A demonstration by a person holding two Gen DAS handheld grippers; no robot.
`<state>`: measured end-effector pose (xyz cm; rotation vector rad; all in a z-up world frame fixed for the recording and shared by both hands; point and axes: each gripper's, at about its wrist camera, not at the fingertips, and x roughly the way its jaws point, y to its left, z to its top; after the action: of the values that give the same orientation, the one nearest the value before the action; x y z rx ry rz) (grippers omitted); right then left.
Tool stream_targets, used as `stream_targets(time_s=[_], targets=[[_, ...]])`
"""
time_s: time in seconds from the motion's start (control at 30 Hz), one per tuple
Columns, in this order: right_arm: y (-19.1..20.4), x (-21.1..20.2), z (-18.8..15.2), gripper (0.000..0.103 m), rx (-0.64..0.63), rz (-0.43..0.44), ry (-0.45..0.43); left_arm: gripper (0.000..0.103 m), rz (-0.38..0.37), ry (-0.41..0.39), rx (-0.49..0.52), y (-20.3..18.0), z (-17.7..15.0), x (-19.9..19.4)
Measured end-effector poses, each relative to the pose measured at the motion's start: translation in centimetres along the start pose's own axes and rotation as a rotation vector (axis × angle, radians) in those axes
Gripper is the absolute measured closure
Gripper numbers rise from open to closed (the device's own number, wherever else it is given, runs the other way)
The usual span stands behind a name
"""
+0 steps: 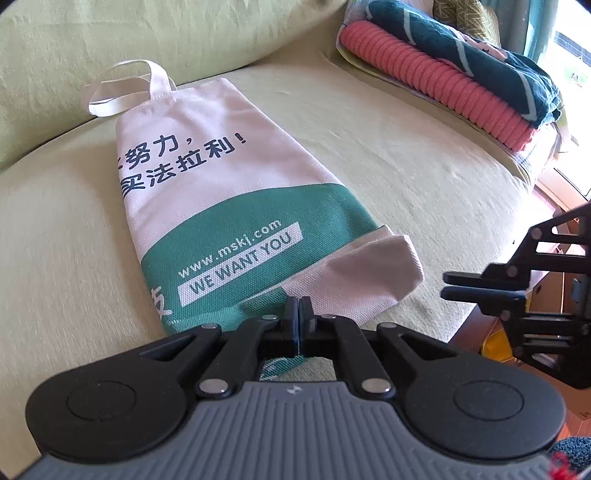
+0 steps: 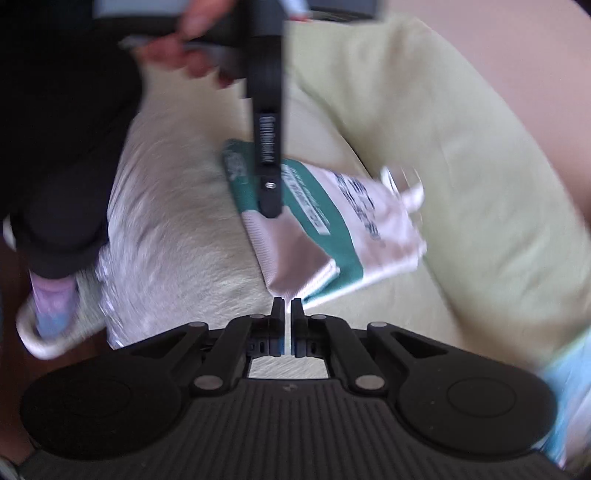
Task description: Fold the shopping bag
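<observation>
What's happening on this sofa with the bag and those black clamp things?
A person is folding a canvas shopping bag that lies flat on a green sofa cushion, using hand-held tongs. The left tongs are shut on the bag's green bottom edge. The right tongs sit just off the bag's corner, almost closed with a thin gap, holding nothing. A stack of folded towels lies farther along the sofa.

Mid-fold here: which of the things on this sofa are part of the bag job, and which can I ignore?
In the job:
shopping bag, lying flat on the sofa seat
left gripper, shut on the bag's bottom edge
right gripper, near the bag, holding nothing

Ignore:
stack of folded towels
back cushion
</observation>
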<state>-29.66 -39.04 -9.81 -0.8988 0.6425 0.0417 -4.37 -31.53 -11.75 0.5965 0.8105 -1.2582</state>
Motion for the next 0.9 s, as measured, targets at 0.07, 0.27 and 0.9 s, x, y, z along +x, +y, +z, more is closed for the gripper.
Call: stream_targets(time_s=[0.07,0.27,0.9], targets=[[0.4,0.7,-0.7,0.092,-0.186,0.003,-0.035,0.101,-0.004,0.003,0.001,0.1,0.0,0.0],[-0.2,3.1,-2.9,0.084,-0.460,0.001,-0.065,0.101,-0.024,0.009,0.005,0.4,0.2,0.1],[-0.7,3.0,-6.7,0.059,-0.860,0.013,-0.391,0.100,-0.074,0.019,-0.023,1.6,0.4,0.3]])
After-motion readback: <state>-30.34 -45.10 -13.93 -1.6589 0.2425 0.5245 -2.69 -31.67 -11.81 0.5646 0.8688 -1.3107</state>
